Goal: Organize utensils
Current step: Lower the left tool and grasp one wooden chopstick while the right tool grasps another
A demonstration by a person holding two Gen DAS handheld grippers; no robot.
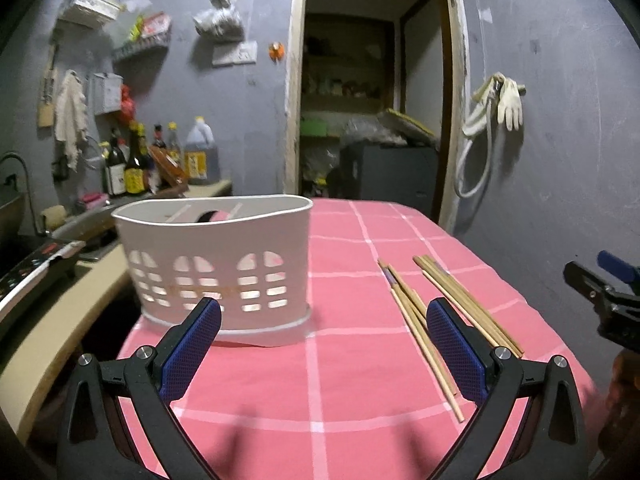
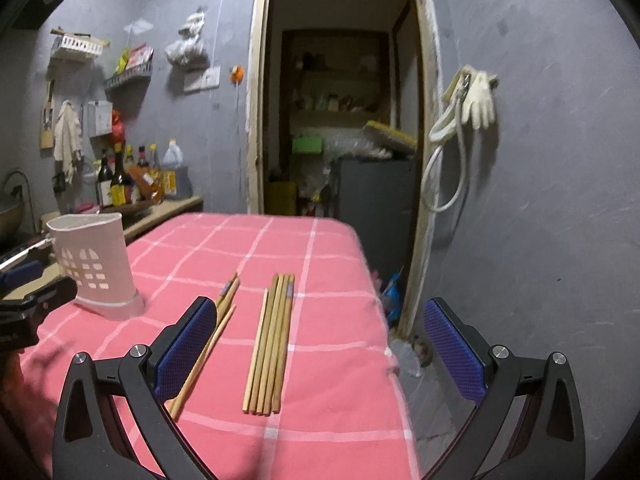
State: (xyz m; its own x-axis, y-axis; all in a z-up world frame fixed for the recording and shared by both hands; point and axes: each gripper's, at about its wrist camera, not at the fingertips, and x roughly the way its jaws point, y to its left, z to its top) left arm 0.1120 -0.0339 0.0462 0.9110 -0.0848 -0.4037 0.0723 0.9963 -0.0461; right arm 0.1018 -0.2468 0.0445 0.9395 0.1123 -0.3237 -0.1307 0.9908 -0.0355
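Pink checked tablecloth (image 2: 328, 248): chopsticks (image 2: 270, 344) between spread right claw (image 2: 320, 344) fingers; left claw (image 1: 324, 344) spread, empty.

Pink checked table (image 1: 340, 380) carries white basket (image 1: 216, 264), chopsticks (image 2: 270, 344).

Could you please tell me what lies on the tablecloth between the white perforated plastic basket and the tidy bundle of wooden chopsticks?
A smaller, looser group of wooden chopsticks lies between the white perforated plastic basket and the tidy bundle of wooden chopsticks; both wrist views show it.
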